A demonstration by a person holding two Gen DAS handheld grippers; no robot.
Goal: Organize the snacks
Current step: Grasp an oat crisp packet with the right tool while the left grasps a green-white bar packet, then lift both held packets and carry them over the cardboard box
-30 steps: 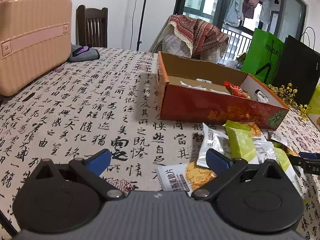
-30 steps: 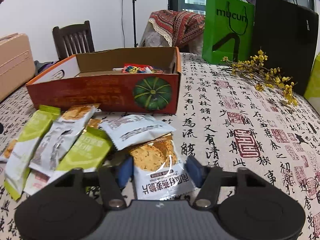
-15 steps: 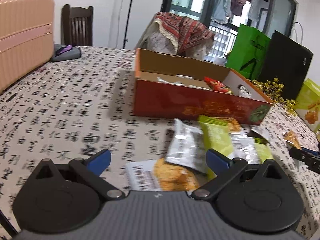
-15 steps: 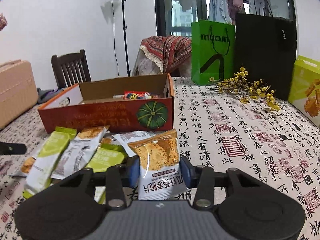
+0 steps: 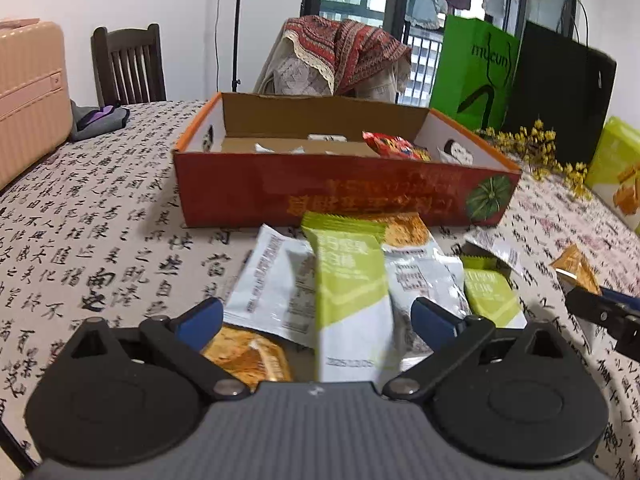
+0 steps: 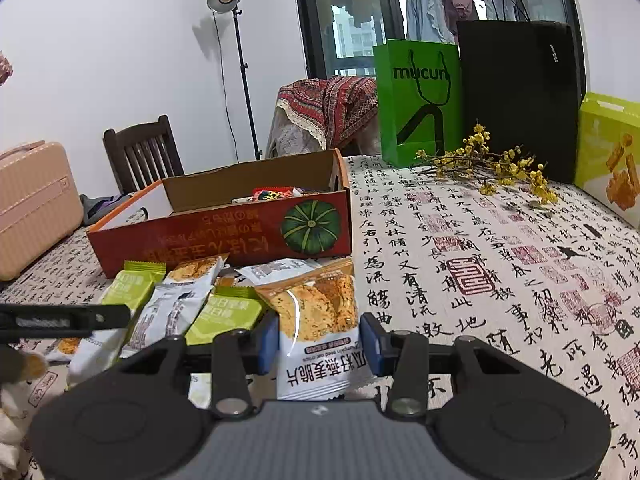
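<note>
The right gripper [image 6: 319,342] had closed on the orange crisp packet [image 6: 316,312] and lifted it near the table's front edge. The left gripper [image 5: 316,316], wide open, had slid over the green packet [image 5: 348,296]. The slippery packet could drop before reaching the box [image 6: 224,236].

table [image 6: 460,248] bears box [image 6: 224,236], snack packets [image 5: 348,292], perhaps flowers [image 6: 492,164].
</note>
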